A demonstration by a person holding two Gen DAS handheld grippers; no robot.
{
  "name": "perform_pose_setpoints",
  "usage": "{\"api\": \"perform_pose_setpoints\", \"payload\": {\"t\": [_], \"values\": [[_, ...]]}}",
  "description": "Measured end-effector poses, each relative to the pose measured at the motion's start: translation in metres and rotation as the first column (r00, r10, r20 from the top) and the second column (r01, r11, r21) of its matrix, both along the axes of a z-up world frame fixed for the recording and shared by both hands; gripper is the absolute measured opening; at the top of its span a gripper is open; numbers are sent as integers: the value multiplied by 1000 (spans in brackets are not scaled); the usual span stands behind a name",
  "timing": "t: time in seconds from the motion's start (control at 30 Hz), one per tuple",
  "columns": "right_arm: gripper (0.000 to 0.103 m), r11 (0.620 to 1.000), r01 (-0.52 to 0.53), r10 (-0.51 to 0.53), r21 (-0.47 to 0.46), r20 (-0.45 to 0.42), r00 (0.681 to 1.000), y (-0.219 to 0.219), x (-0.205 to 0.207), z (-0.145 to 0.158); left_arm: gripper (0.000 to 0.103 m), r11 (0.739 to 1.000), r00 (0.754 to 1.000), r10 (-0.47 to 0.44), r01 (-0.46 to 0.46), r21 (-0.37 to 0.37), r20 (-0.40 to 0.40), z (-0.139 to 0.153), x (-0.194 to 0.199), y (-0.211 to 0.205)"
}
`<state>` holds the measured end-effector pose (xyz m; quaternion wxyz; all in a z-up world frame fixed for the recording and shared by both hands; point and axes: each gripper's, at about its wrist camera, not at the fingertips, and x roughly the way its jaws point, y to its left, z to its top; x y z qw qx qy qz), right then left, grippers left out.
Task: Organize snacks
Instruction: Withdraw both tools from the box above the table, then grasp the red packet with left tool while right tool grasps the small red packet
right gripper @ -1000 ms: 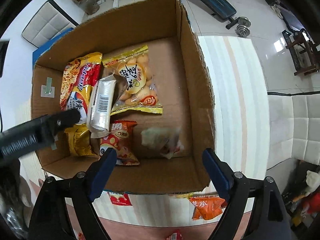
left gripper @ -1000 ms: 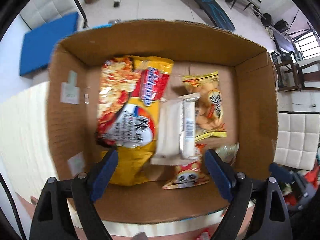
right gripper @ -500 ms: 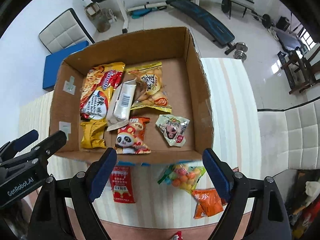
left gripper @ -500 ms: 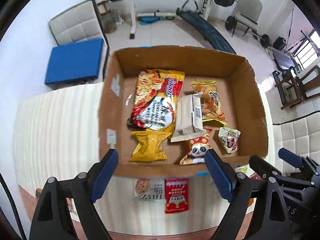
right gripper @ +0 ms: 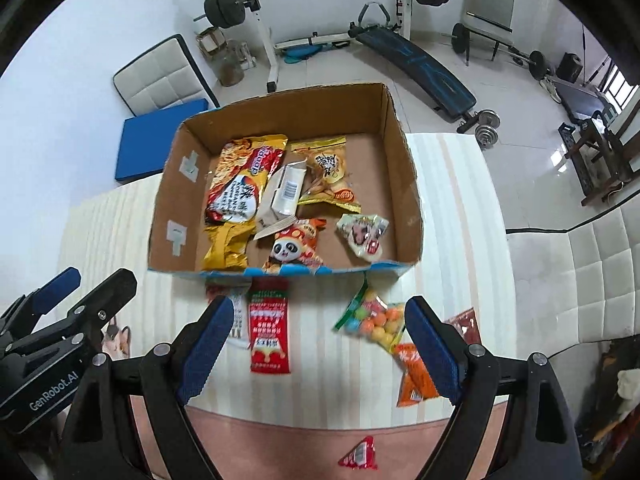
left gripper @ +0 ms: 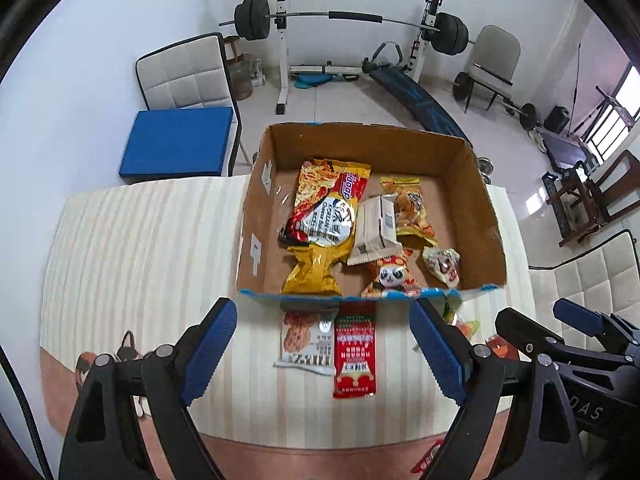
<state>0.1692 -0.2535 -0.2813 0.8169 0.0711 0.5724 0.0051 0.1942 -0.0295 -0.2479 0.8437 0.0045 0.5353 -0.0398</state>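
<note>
We hold both grippers above the near edge of the bench [left gripper: 132,248], and both are empty with jaws spread wide: the left gripper [left gripper: 324,350] frames two packets at lower centre of its view, and the right gripper [right gripper: 320,346] frames the packets lying in front of the box [right gripper: 404,160].

The box sits at mid-frame in both views and already holds several snacks: a big yellow noodle bag [left gripper: 326,220] on its left side, a white pack [left gripper: 376,228] leaning across it, a yellow biscuit bag [left gripper: 408,208] behind, a panda packet [right gripper: 294,246] against the near wall and a small pale packet [right gripper: 364,234] to its right.

Outside the box, just below its near wall, lie the snacks we judge are next: a cookie packet [left gripper: 306,340] and a red packet [right gripper: 269,328] side by side, a candy bag [right gripper: 374,318] to the right, an orange packet [right gripper: 416,376] partly behind the right gripper's finger, and a small red packet [right gripper: 358,454] at the bottom edge of the right view.

We probably keep the jaws wide so that a flat packet fits between them on the way down. The loose ones lie flat, so pinching an edge may be fiddly.
</note>
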Motion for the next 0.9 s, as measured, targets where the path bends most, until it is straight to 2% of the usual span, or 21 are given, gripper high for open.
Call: {"api": "perform_pose_setpoints", "payload": {"t": [0.17,0.23,0.37,0.43,0.57,0.73,0.77,0.83,0.87,0.9], "values": [[90,999,6,-5,32,-43,999,-6,-33,-8,88,1000,999,6,-6,-3,-32,-11,-27,3],[90,999,19,-14,50,-89,996,-11,-50,-22,88,1000,998,12,-12,0,-68,-25,-40,5],[90,992,77,-52,98,-231,971,-25,-86,-70,88,1000,988,11,-8,21,-153,-60,-63,6],[90,987,115,-75,113,-311,947,-33,-103,-99,88,999,979,11,-4,34,-205,-83,-74,6],[90,959,233,-131,161,-476,869,-54,-135,-163,88,998,955,9,10,62,-297,-122,-87,5],[89,925,338,-172,174,-602,780,-67,-161,-221,88,997,932,16,11,75,-363,-155,-96,2],[87,921,349,-177,173,-612,771,-68,-163,-226,88,997,930,16,14,78,-368,-158,-97,2],[73,916,366,-187,168,-627,756,-68,-166,-239,88,996,925,14,20,85,-379,-164,-96,0],[55,916,366,-185,164,-635,750,-66,-167,-246,88,996,924,13,22,87,-382,-166,-96,0],[42,919,362,-184,154,-645,741,-64,-168,-251,88,996,923,13,25,91,-385,-168,-96,-1]]}}
